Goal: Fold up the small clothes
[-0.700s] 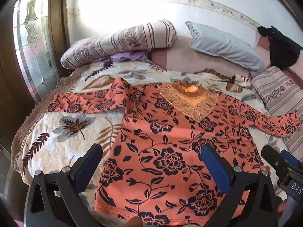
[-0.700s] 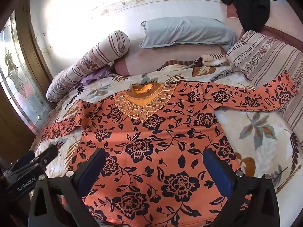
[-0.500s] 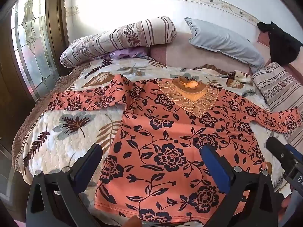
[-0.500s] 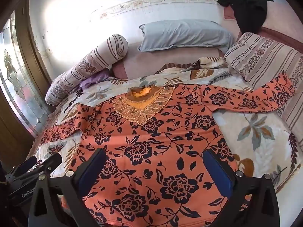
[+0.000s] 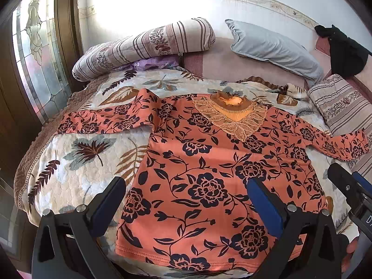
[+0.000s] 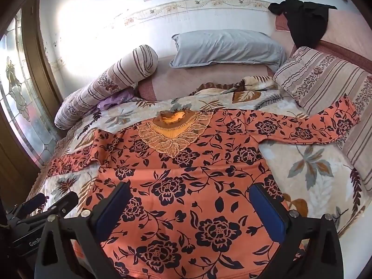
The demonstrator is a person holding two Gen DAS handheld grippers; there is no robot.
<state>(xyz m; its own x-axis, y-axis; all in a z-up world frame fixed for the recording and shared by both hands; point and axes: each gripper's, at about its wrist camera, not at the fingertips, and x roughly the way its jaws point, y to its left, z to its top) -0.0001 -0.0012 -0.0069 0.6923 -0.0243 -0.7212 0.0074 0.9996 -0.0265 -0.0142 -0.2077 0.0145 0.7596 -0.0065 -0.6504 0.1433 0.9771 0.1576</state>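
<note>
Fingers: both of my pairs stand spread to their widest, nothing between the blue pads, nothing held.
Left gripper (image 5: pixel 186 207): I hover it above the lower left part of the blouse, angled down at the bed; its 2 fingers straddle the left side seam and hem area without touching cloth.
Left sleeve (image 5: pixel 104 121): stretched out flat toward the window side, lying on the quilt (image 5: pixel 76 167).
Blouse (image 5: pixel 209 174): orange with dark flowers, spread face up on the quilt, neck with its lace collar (image 5: pixel 230 118) pointing to the pillows, hem toward me.
Right gripper (image 6: pixel 189 211): I hover it over the lower middle of the blouse, also tilted down and clear of the fabric.
Right sleeve (image 6: pixel 309 125): reaches out to the right, its cuff riding up onto the striped pillow (image 6: pixel 325 79).
Handling, my guess: light, soft, limp knit; it will sag and wrinkle if I lift from 1 point, and the lace looks snaggable, so I would leave it alone.
Where to hold, my guess: cuff or shoulder seam of each sleeve first, pinching only the top layer's edge, then the 2 hem corners.
Progress: no fold is made yet.
</note>
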